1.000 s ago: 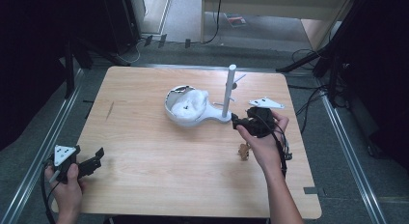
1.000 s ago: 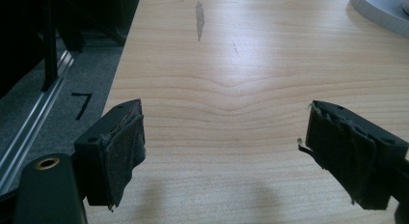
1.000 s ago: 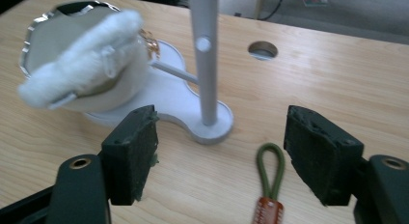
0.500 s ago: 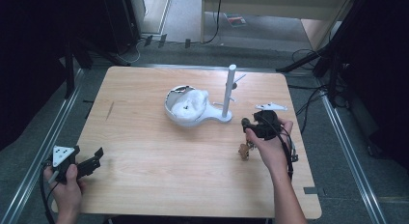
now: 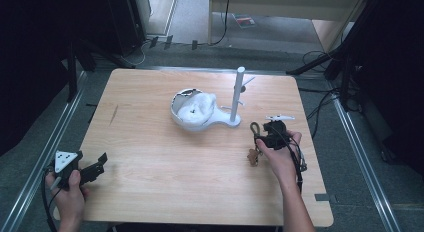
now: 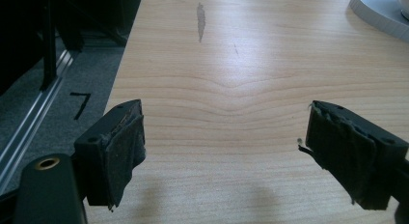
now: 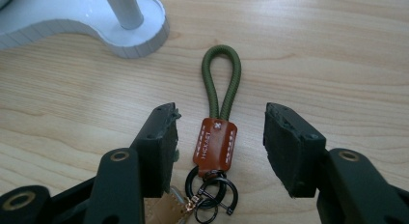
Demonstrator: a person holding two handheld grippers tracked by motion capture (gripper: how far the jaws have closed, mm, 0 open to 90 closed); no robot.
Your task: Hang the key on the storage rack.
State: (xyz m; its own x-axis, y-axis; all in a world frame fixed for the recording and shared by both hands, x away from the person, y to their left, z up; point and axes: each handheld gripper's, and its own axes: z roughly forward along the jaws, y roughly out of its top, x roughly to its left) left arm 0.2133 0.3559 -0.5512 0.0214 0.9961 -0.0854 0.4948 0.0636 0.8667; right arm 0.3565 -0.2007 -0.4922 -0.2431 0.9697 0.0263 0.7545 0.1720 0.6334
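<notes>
A keychain (image 7: 214, 146) lies flat on the wooden table: a green cord loop, a brown leather tab and black rings. In the high view the keychain (image 5: 254, 153) lies right of the table's middle. My right gripper (image 7: 219, 120) is low over it and open, one jaw on each side of the leather tab and neither pad touching it. Its jaws have just been closing. A hand holds the right gripper (image 5: 262, 138) at the table's right side. My left gripper (image 5: 100, 163) rests near the front left corner. The left gripper (image 6: 224, 122) is open over bare wood with nothing between its jaws.
A white stand (image 5: 235, 121) with an upright pole (image 5: 238, 92) and a bowl-shaped dish (image 5: 192, 112) sits just beyond the keychain. The stand's base (image 7: 140, 38) is close ahead of the right jaws. The table's left edge (image 6: 126, 55) drops to grey floor and a metal rail.
The right hand has come down towards the table and nearer the front, ending over the keychain, and its jaws have narrowed. The left hand has stayed put.
</notes>
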